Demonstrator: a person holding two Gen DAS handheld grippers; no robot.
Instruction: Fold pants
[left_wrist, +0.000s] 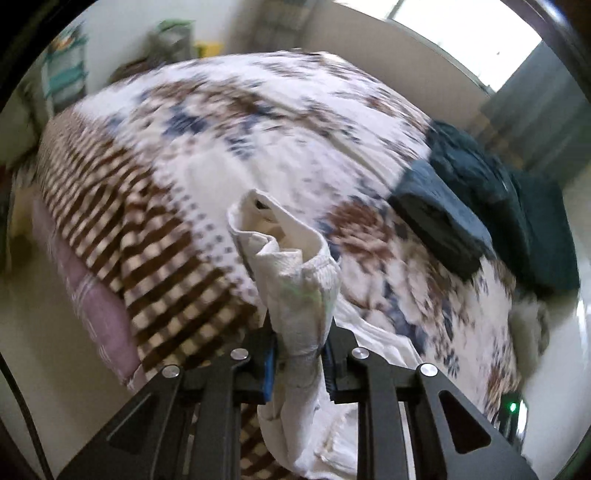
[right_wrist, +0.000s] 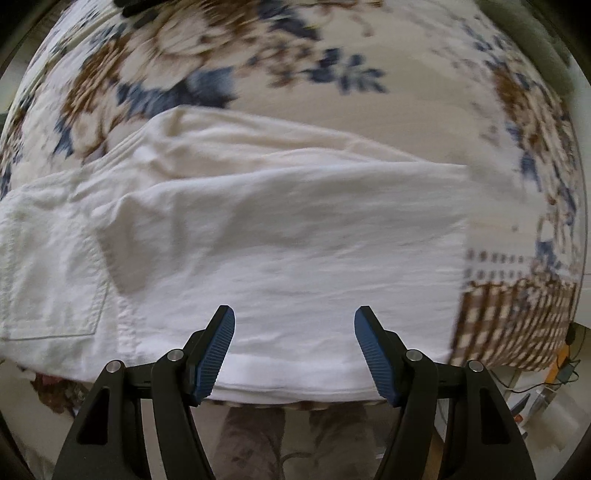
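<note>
White pants (right_wrist: 258, 229) lie spread across a flower-patterned bedspread (right_wrist: 369, 55), with a back pocket (right_wrist: 51, 280) at the left of the right wrist view. My right gripper (right_wrist: 294, 354) hangs open over the pants near the bed's front edge, nothing between its blue pads (right_wrist: 216, 354). In the left wrist view my left gripper (left_wrist: 298, 354) is shut on a bunched end of the white pants (left_wrist: 295, 273), lifted above the bedspread (left_wrist: 258, 122); the cloth sticks up past the fingers and trails down below them.
Dark folded clothes (left_wrist: 480, 214) are stacked at the right side of the bed. A pink checked blanket edge (left_wrist: 92, 295) hangs at the left. A person's legs (right_wrist: 288, 443) stand at the bed's front edge. Small items and cables (right_wrist: 546, 387) lie on the floor at right.
</note>
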